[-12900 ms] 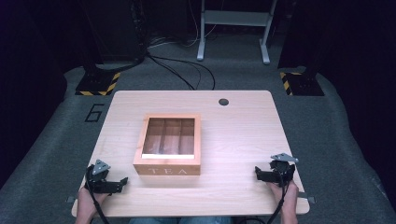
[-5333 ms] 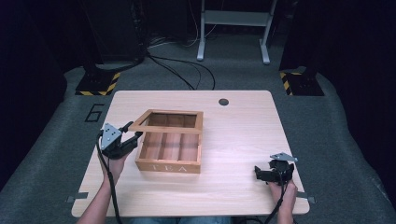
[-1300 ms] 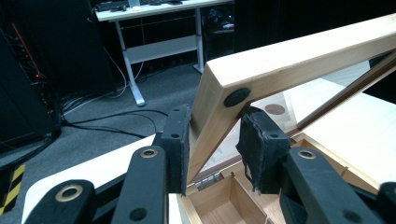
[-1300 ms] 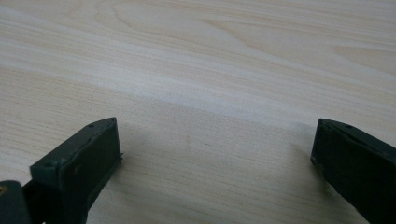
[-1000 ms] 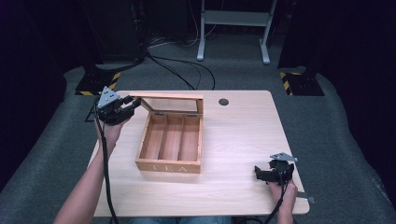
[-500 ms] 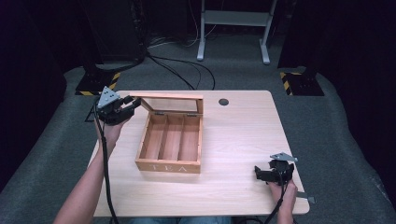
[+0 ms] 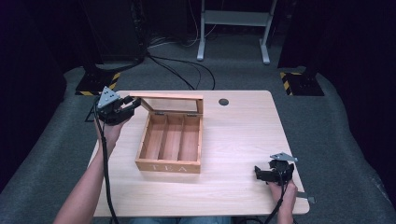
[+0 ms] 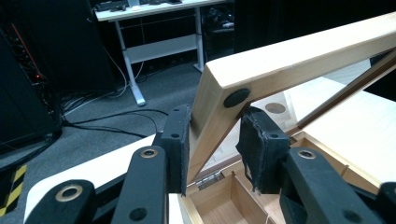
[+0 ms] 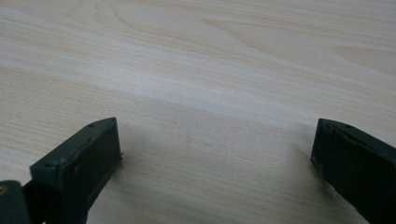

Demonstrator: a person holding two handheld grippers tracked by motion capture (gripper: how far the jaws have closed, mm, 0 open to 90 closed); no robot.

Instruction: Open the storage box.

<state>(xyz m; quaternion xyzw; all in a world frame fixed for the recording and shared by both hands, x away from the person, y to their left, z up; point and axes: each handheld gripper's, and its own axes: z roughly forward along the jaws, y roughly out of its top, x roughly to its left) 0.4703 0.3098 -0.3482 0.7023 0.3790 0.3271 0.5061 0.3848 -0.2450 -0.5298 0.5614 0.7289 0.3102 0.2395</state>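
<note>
Wooden tea box [image 7: 170, 151] sits on the worktop [image 7: 243, 135], 3 compartments showing. The left tongs [image 7: 133, 105] clamp its raised lid [image 7: 170, 96]; the right tongs [image 7: 259, 172] rest wide open, holding nothing.

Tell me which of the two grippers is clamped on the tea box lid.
The left gripper, at the table's far left: its jaws pinch the raised lid at a corner. The right gripper rests open on the bare table.

Light wooden tea box [image 7: 170, 149], pale woodgrain table [image 7: 243, 140], black fingers [image 8: 180, 140], grey carpet [image 7: 327, 121]
</note>
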